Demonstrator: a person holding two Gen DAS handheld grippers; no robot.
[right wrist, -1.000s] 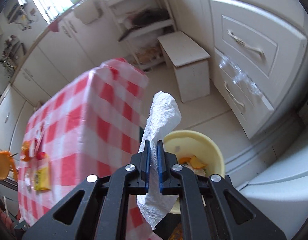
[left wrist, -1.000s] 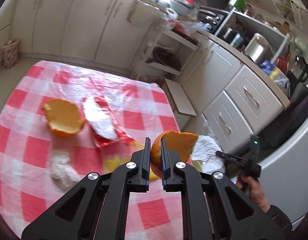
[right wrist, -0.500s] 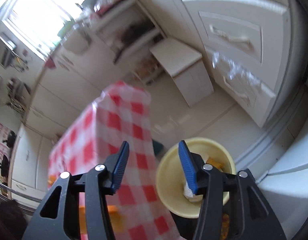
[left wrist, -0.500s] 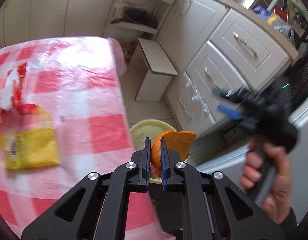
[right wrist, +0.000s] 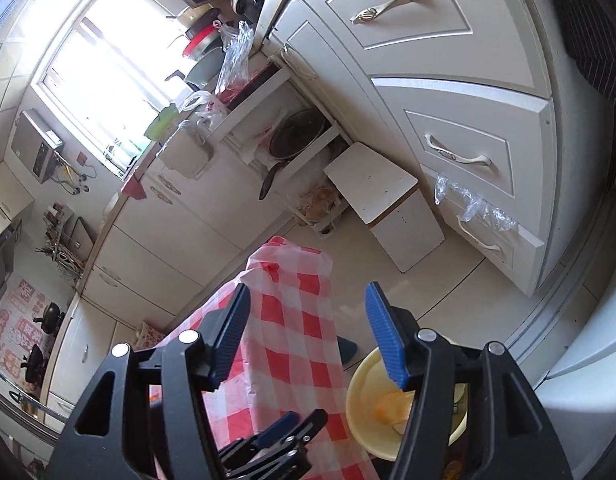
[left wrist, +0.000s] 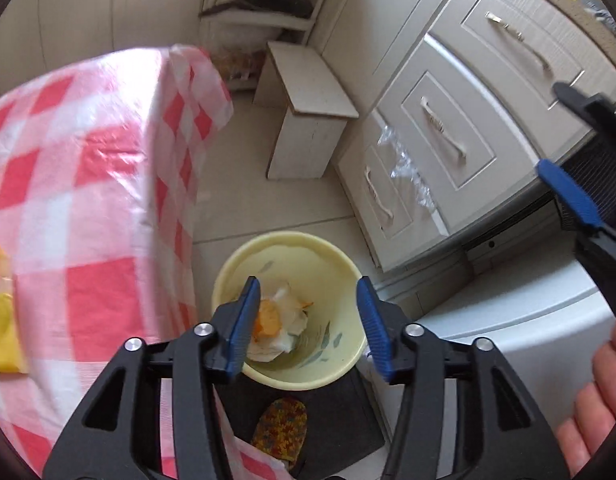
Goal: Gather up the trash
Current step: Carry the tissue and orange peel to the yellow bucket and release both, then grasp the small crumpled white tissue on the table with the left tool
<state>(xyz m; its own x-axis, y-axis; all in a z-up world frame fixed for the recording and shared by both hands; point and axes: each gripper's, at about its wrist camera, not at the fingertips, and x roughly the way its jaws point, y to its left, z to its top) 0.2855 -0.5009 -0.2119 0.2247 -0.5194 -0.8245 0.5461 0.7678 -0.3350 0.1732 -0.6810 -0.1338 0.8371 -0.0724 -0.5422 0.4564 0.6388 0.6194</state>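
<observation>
No legible text on anything.

bin [left wrist: 228,276]: pale yellow
peel [left wrist: 268,322] in bin: orange
tissue [left wrist: 294,320] in bin: white
tablecloth [left wrist: 88,184] beside bin: red-white check
pads [left wrist: 244,322]: blue
cabinets [left wrist: 448,120] behind bin: cream

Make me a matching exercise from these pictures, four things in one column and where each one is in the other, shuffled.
1. orange peel
2. yellow bin
3. yellow wrapper
4. left gripper

A. on the checked tablecloth
B. on the floor beside the table
C. open above the bin
D. inside the bin on white paper

Pairs: 1-D, 2-B, 3-A, 4-C
</observation>
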